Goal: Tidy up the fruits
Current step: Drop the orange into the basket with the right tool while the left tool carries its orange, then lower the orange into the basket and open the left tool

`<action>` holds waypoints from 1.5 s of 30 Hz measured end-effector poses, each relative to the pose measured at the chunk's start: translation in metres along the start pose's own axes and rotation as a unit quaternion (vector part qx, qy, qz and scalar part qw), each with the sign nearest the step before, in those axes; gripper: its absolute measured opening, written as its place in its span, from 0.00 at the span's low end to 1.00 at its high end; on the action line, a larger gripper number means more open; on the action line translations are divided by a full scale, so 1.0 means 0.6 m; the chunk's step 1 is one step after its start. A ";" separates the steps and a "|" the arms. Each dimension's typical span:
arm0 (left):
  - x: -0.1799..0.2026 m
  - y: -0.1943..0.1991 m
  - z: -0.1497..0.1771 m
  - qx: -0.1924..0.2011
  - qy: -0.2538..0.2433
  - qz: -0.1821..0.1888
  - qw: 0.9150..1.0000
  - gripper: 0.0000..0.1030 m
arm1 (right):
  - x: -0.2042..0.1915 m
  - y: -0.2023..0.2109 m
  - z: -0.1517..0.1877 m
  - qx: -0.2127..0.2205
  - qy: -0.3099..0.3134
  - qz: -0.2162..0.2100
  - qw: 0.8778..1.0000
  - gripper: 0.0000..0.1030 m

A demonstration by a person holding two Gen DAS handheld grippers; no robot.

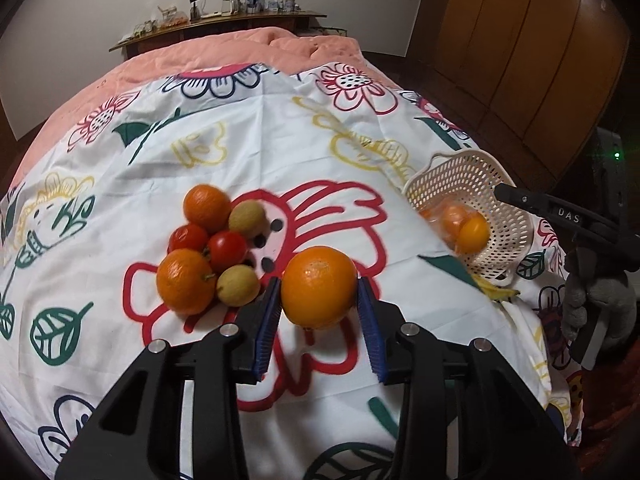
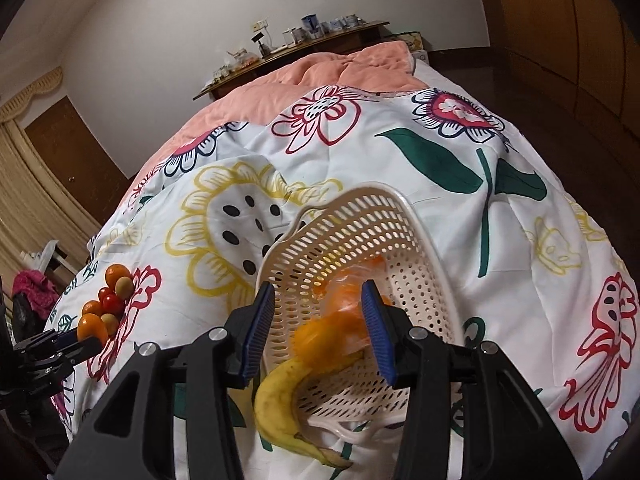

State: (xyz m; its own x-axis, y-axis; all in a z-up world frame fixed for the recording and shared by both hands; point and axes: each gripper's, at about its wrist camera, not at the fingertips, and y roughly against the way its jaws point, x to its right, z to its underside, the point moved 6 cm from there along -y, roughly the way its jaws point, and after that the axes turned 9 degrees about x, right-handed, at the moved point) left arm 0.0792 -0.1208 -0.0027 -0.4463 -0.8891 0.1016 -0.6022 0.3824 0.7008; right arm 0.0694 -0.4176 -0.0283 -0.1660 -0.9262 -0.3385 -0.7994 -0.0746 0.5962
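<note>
- Left gripper (image 1: 319, 300) of mine is clamped on a big orange (image 1: 319, 286), just beside the fruit pile (image 1: 212, 246).
- Right gripper (image 2: 319, 326) jaws stand apart, straddling the tipped basket (image 2: 360, 232) wall.
- Banana (image 2: 280, 400) lies at its rim.

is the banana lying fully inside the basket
No, the banana hangs over the tipped basket's rim, its stem end out on the floral sheet.
</note>
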 end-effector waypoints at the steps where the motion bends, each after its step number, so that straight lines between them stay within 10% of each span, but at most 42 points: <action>1: 0.004 0.000 -0.002 0.001 -0.003 0.001 1.000 0.38 | 0.002 0.001 0.000 0.000 -0.001 -0.001 1.000 0.44; 40: 0.249 -0.157 -0.088 -0.037 -0.116 0.087 0.989 0.38 | 0.059 0.041 -0.001 0.048 -0.023 0.009 0.999 0.53; 45: 0.256 -0.157 -0.099 -0.020 -0.112 0.092 0.989 0.65 | 0.066 0.038 0.000 0.048 -0.026 0.020 0.998 0.54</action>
State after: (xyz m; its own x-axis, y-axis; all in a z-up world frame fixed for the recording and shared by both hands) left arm 0.1068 -0.3080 -0.0109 -0.6850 -0.7248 0.0742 -0.4713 0.5185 0.7134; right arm 0.0446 -0.4561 -0.0279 -0.2264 -0.9068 -0.3555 -0.8426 -0.0007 0.5385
